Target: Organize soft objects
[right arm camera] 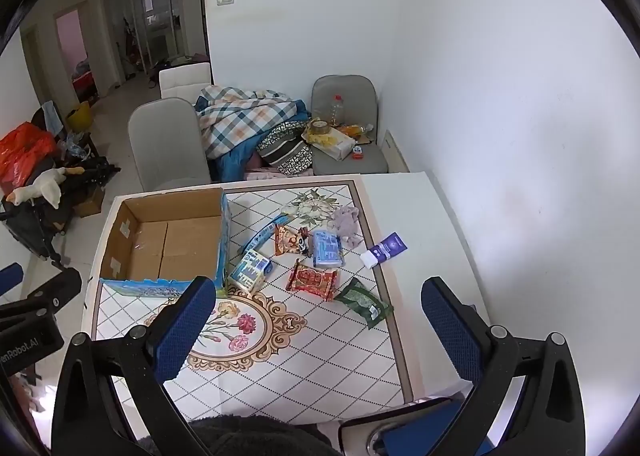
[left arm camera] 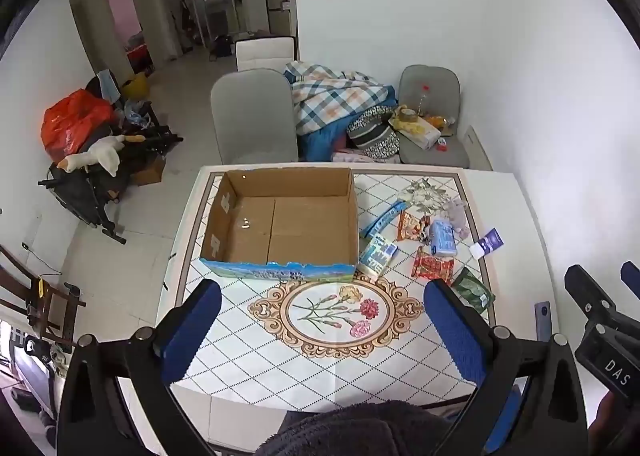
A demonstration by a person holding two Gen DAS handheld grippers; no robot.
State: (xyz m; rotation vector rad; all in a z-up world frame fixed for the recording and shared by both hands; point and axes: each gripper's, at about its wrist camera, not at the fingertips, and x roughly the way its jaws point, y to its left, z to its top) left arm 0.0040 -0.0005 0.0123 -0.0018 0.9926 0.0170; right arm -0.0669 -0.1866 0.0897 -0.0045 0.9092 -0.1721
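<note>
Snack packets (right arm camera: 312, 279) lie right of cardboard box (right arm camera: 168, 240) on table (right arm camera: 320, 356), prob. light & crinkly, best pinched mid-body, w/ left gripper (left arm camera: 320, 328) & right gripper (right arm camera: 316, 324) both wide open, empty.

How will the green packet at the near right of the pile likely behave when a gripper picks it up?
The green packet lies flat and looks like a thin film pouch, so it will probably flex or sag when lifted. Its glossy wrap may be slippery between the pads. Being flat, it should not roll, and it lies apart from the red packet.
</note>
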